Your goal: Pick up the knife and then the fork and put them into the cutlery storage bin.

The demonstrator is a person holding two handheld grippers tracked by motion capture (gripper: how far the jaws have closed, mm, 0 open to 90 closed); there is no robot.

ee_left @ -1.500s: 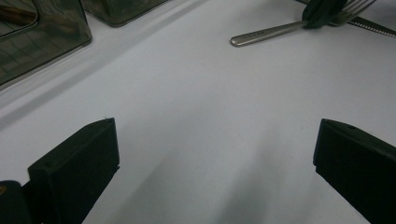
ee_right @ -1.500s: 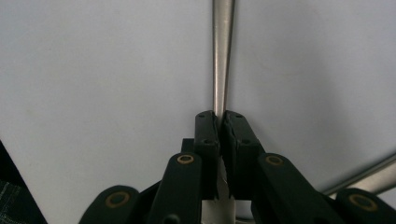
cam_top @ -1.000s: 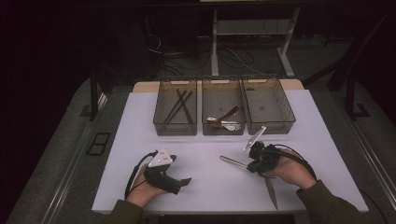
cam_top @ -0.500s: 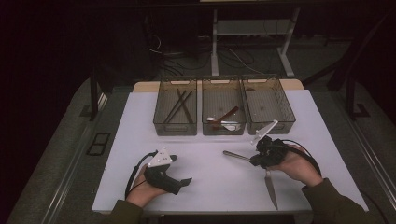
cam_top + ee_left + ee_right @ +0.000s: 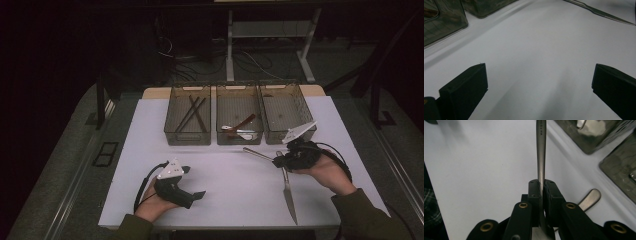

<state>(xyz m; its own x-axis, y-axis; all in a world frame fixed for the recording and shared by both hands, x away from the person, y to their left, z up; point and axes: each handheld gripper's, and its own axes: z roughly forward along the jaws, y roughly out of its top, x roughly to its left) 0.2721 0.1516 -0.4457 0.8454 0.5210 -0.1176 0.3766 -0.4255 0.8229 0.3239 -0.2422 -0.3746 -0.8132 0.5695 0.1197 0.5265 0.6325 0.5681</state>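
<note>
White-topped bench in a dark room, right gripper (image 5: 278, 161) clenched on a metal utensil (image 5: 257, 153).

The utensil is held above the sheet near the middle bin (image 5: 239, 121), its handle pointing left; a knife (image 5: 288, 192) lies just below it. The left gripper (image 5: 192, 192) rests released at the near left. Three mesh bins line the far edge; cables and desk legs (image 5: 230, 45) stand behind on grey floor (image 5: 65, 150).
</note>
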